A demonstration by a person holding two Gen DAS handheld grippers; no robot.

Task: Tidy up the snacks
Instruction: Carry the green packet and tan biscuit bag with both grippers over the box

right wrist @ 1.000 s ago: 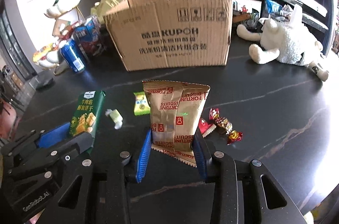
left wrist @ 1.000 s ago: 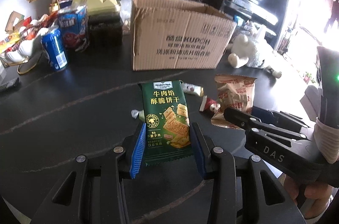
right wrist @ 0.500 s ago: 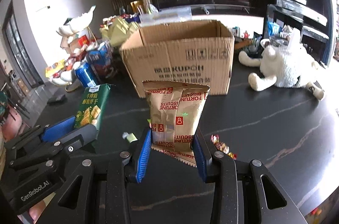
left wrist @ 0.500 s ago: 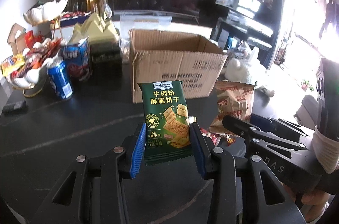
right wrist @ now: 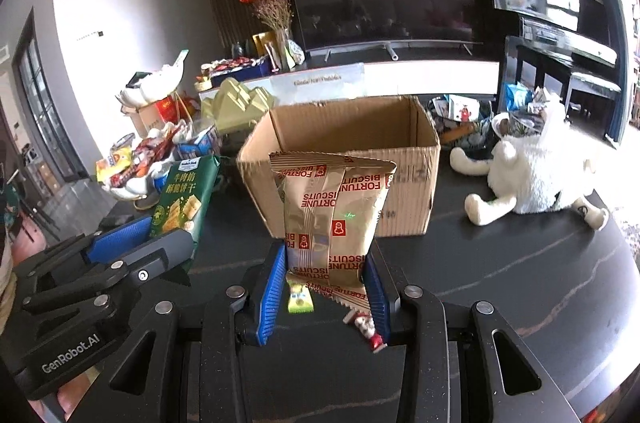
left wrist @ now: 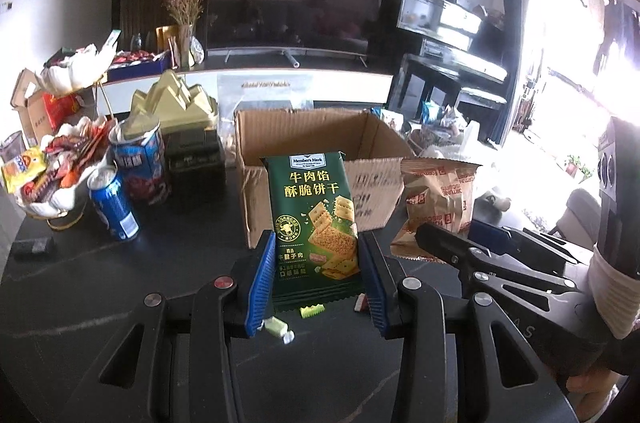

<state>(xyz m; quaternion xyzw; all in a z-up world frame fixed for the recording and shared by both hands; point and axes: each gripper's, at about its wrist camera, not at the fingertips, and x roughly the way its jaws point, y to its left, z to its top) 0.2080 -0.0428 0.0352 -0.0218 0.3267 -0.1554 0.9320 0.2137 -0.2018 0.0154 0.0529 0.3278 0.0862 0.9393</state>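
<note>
I'm carrying the green cracker packet [left wrist: 314, 231] clamped in my left gripper [left wrist: 316, 279] and the Fortune Biscuits bag [right wrist: 332, 219] in my right gripper [right wrist: 322, 289]; next, dropping both into the cardboard box [right wrist: 352, 127] ahead.

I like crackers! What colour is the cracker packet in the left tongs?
Dark green with white and yellow writing: the cracker packet, seen best in the left wrist view.

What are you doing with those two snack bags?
A person is tidying snacks with a gripper in each hand. The left gripper is shut on a green cracker packet, and the right gripper is shut on a gold biscuit bag. Both bags are held up in front of the open cardboard box. Neither is inside it yet. A few small candies lie on the dark table below.
</note>
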